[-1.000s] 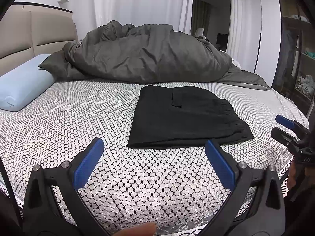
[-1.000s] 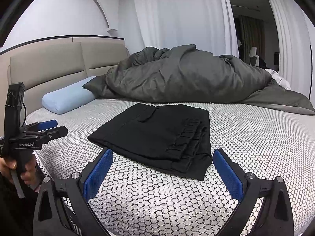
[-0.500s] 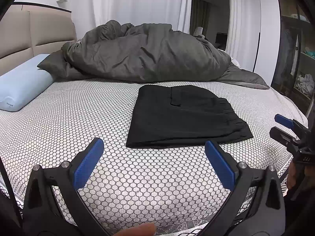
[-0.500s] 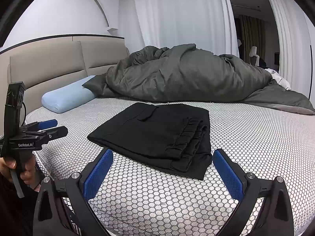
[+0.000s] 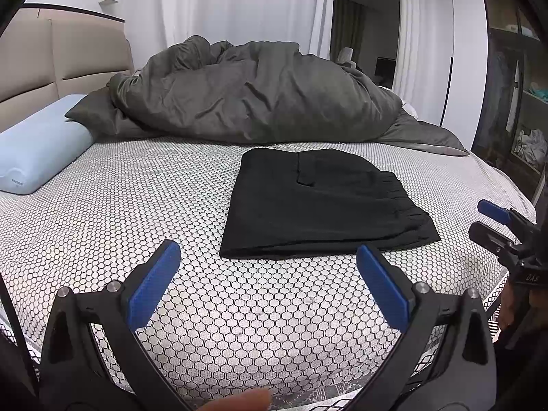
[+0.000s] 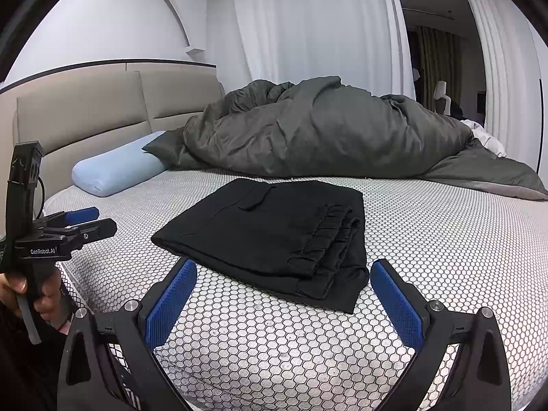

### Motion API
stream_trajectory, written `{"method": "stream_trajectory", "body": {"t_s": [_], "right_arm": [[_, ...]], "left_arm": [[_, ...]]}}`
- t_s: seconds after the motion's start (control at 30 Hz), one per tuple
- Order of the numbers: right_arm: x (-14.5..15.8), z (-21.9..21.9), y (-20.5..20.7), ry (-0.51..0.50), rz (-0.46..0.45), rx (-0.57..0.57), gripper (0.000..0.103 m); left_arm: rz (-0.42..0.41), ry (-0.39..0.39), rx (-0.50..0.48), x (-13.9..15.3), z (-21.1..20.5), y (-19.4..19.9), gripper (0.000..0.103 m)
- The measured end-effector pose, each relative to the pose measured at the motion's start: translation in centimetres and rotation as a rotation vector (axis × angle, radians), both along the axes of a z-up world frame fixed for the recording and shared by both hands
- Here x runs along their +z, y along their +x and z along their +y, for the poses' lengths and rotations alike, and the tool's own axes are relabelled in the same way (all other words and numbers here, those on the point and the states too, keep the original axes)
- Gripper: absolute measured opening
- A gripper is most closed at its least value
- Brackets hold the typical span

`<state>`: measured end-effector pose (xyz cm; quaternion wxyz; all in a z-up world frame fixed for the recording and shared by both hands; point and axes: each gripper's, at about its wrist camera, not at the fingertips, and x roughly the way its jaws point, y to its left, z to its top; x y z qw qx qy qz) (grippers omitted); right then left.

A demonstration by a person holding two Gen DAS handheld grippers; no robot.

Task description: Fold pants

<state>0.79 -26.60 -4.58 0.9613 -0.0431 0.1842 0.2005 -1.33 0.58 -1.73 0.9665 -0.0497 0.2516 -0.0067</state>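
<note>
- Between the spread blue pads of the left hand-held gripper [image 5: 269, 279] nothing is held; it hangs over the near edge of the bed [image 5: 137, 205], jaws wide apart, as it was a second ago.
- Beside it, the right hand-held gripper [image 6: 282, 291] is likewise spread and empty, poised just short of the near corner of the cloth without touching it.
- Almost nothing has shifted over the last second: both tools have kept their stance, with only a slight drift of the views, and neither has closed or reached in.
- Just beyond the fingertips, the black pants [image 5: 318, 205] lie flat on the honeycomb-patterned bed cover as a compact rectangle, layers stacked, the gathered waistband on the side nearer the right tool and a pocket flap showing on top.
- Its outline has not changed in that time; no edge has been lifted or tugged.
- My reading is that the folding is done or very nearly so, and this pause is a release and retreat rather than the start of another fold.
- Farther back, a crumpled grey duvet [image 5: 257, 96] is heaped well apart from the pants, and a pale blue pillow [image 5: 37, 150] rests by the headboard [image 6: 102, 109].
</note>
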Motion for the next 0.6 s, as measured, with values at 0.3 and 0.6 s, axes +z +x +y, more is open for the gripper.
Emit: {"method": "stream_trajectory", "body": {"t_s": [0.3, 0.6], "right_arm": [[-0.02, -0.20, 0.04, 0.000, 0.001, 0.002, 0.103], [-0.01, -0.19, 0.18, -0.001, 0.002, 0.002, 0.103]], "left_arm": [[-0.001, 0.000, -0.001, -0.02, 0.08, 0.03, 0.102], [-0.002, 0.003, -0.003, -0.03, 0.10, 0.04, 0.102]]}}
